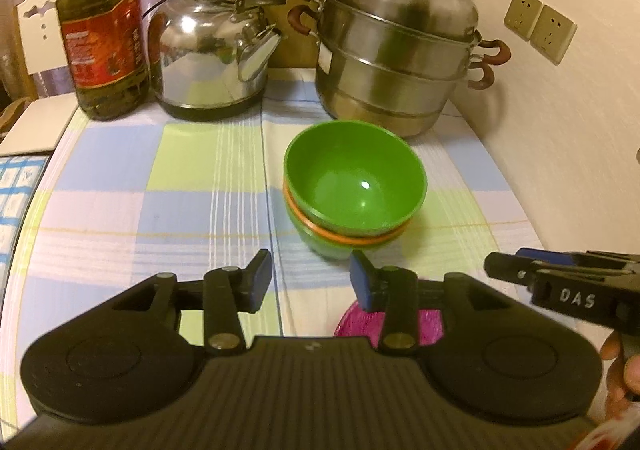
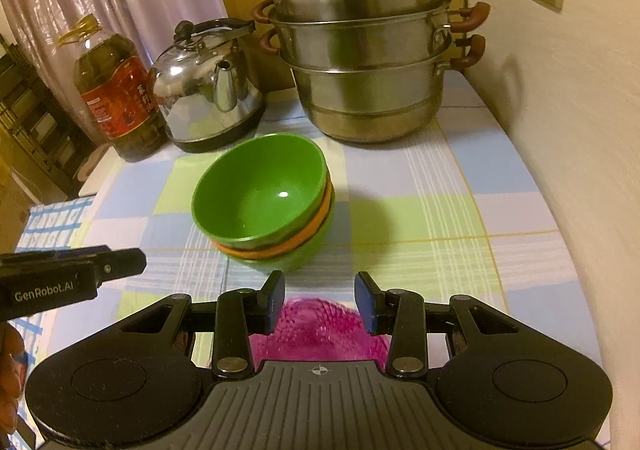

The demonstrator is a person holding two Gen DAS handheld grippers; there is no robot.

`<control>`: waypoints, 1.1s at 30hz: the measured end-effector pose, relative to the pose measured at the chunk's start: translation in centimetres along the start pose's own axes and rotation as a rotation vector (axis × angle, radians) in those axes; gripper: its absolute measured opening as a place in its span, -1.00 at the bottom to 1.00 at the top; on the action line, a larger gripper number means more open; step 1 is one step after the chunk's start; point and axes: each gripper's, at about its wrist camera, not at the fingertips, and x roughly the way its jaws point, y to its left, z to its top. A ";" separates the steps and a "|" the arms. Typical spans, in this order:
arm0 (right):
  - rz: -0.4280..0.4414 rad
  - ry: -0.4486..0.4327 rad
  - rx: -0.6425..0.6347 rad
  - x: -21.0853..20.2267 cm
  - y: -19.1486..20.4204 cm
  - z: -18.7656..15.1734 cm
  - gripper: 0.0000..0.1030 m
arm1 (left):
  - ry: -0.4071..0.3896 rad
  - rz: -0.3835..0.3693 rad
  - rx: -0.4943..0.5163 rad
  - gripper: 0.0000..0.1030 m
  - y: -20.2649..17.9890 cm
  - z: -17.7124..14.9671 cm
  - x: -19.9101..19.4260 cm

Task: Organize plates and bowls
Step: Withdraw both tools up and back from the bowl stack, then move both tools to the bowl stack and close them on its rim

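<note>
Left tongs: open, empty.
Right tongs: open, empty.
Bowls: stacked, ahead of both tongs.
Plate: pink, under right tongs.

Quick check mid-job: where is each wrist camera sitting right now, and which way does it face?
Left wrist: rides the left gripper, facing across the table toward the bowl stack, kettle and steamer pot; its open jaws, the right gripper and fingers show.
Right wrist: rides the right gripper, above the pink plate, facing the same way; its open jaws and the left gripper show.
Shared: bowl stack, pink plate, kettle, steamer pot, oil bottle.
</note>
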 end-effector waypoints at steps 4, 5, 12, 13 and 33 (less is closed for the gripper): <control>-0.004 0.004 0.000 -0.7 0.0 -1.1 -0.24 | 0.014 0.000 -0.021 -0.25 0.4 -1.5 -0.5; -0.005 0.006 0.000 -0.9 0.0 -1.5 -0.24 | 0.016 0.001 -0.027 -0.25 0.5 -1.8 -0.6; -0.014 0.022 -0.011 -1.7 0.3 -4.0 -0.24 | 0.023 0.004 -0.032 -0.25 0.6 -3.8 -1.6; -0.016 0.023 -0.012 -1.9 0.4 -4.3 -0.24 | 0.023 0.000 -0.037 -0.25 0.7 -4.1 -1.8; -0.028 0.036 -0.027 -5.3 1.5 -11.6 -0.24 | 0.034 -0.020 -0.036 -0.24 -0.8 -10.4 -5.1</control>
